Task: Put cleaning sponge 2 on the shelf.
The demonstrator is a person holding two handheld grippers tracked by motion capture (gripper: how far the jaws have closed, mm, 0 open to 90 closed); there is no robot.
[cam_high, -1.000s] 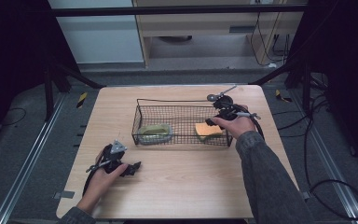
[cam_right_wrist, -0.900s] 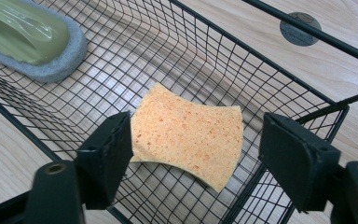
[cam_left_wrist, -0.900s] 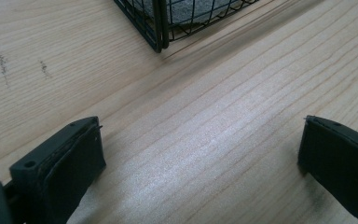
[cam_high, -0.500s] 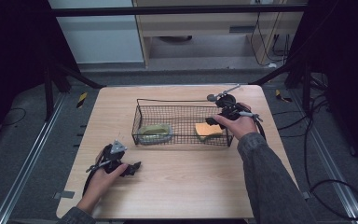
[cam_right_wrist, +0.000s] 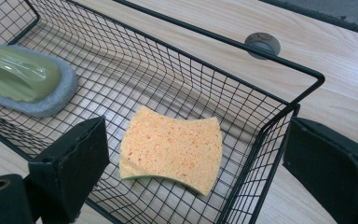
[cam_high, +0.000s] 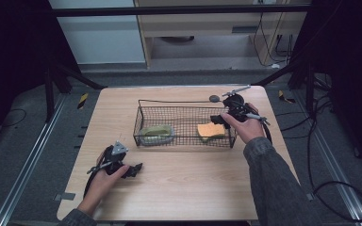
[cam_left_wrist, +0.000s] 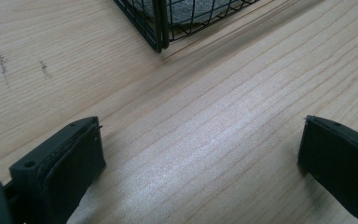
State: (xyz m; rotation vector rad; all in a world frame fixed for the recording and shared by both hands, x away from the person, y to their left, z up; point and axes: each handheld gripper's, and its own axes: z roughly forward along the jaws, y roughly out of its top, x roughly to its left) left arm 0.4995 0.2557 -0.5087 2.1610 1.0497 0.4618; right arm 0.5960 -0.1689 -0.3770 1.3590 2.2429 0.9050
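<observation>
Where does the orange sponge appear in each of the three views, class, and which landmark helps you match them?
High view: the orange sponge lies at the right end of the wire basket.
Left gripper view: not in this picture, which has a basket corner at the top.
Right gripper view: centre, on the basket floor.
Shared landmark: the black wire basket, in all three views.
</observation>
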